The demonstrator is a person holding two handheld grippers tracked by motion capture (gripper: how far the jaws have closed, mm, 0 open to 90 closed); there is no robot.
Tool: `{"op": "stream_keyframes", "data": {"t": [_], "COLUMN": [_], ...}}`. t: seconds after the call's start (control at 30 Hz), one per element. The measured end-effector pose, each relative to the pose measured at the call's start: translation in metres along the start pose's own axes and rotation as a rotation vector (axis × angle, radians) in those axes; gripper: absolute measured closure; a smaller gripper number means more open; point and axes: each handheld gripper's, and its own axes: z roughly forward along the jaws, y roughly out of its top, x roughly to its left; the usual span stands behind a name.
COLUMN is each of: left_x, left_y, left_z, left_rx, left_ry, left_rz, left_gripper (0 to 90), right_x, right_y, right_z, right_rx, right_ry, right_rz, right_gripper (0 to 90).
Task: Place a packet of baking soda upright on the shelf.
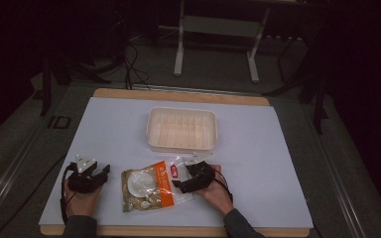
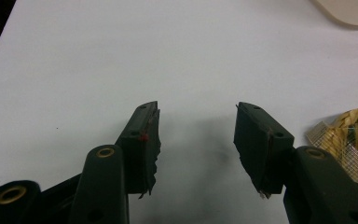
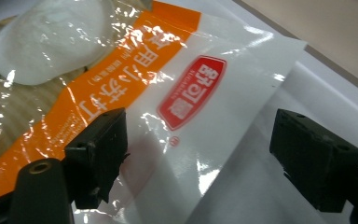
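Snack packet (image 1: 151, 185) is lying flat on the white tabletop (image 1: 258, 163), near the cream tray (image 1: 181, 129). I am holding my right hand-held gripper (image 1: 183, 184) over its white end, jaws spread wide, and my left hand-held gripper (image 1: 100, 174) beside it, gaping and empty.

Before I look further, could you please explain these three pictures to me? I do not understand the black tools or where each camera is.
A person sits at a white table and holds a hand tool with two black fingers in each hand. One camera looks down from above; two ride on the tools. The left gripper is open over bare table. The right gripper is open around the white end of a snack packet, not squeezing it. A cream tray waits behind. Nothing is held.
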Motion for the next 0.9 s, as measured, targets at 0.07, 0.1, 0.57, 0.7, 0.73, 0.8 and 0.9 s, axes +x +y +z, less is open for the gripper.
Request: {"op": "stream_keyframes", "data": {"t": [0.07, 0.1, 0.57, 0.7, 0.73, 0.8, 0.9], "left_x": [-0.0001, -0.0002, -0.0004, -0.0004, -0.0004, -0.0004, -0.0004], "left_y": [0.0000, 0.0000, 0.0000, 0.0000, 0.0000, 0.0000, -0.0001], "left_z": [0.0000, -0.0001, -0.0004, -0.0005, -0.0005, -0.0005, -0.0005], "left_rx": [0.000, -0.001, -0.002, -0.001, -0.001, -0.001, -0.002], "left_ry": [0.000, 0.000, 0.000, 0.000, 0.000, 0.000, -0.001], "left_rz": [0.001, 0.002, 0.005, 0.008, 0.008, 0.008, 0.007], "left_gripper": [49.9, 49.9, 49.6, 49.5, 49.5, 49.5, 49.4], "right_x": [0.0005, 0.0012, 0.0064, 0.0074, 0.0080, 0.0080, 0.0072], "right_y": [0.0000, 0.0000, 0.0002, 0.0012, 0.0015, 0.0019, 0.0026], "right_z": [0.0002, 0.0005, 0.0030, 0.0029, 0.0028, 0.0030, 0.0032], "right_rx": [0.001, 0.004, -0.004, -0.006, -0.008, -0.012, -0.019], "right_ry": [0.002, 0.003, 0.080, 0.112, 0.125, 0.144, 0.165], "right_rz": [-0.003, -0.006, 0.033, 0.046, 0.052, 0.060, 0.074], "right_gripper": [18.7, 18.7, 21.8, 25.1, 26.0, 28.4, 31.1]}}
